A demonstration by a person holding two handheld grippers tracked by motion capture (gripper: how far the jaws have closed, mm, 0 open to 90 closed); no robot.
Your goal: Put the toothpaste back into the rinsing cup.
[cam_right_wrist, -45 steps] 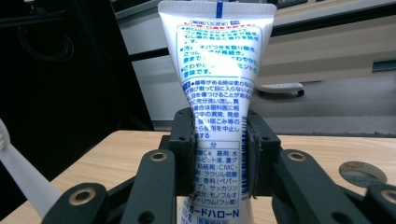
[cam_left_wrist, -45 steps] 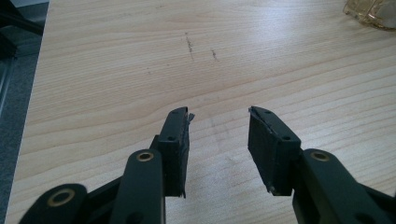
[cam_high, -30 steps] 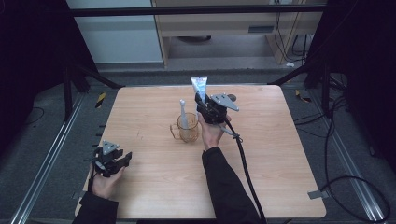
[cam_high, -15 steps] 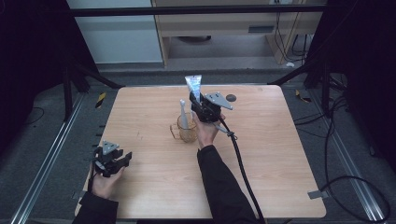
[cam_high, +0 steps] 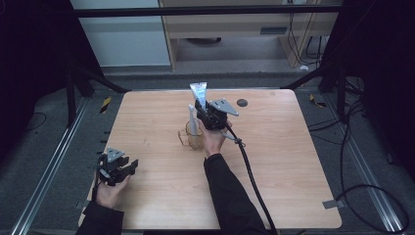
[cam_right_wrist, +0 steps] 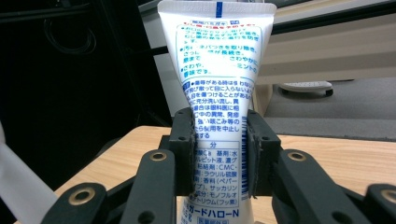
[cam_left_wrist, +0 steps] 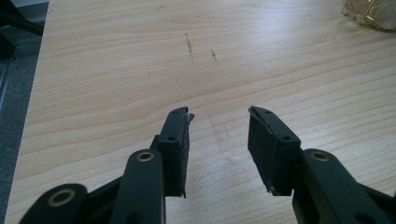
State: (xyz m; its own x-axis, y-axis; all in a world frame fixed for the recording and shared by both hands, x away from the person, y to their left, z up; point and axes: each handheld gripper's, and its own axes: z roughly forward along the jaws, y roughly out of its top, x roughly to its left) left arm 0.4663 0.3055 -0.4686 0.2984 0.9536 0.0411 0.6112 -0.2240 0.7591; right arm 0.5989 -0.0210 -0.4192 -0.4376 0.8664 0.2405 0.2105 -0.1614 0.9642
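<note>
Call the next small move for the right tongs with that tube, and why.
Probably lower the tube straight down into the glass mug. The right tongs grip it upright, crimped end up, right beside the mug, which already holds a toothbrush. The left tongs rest open, apart.

A pale wooden surface with rounded corners sits on a grey floor, and a clear glass mug stands on it a little left of the middle, handle out to the left. A small dark round spot marks the wood near the far edge. A few faint scuff marks show on the wood too.
</note>
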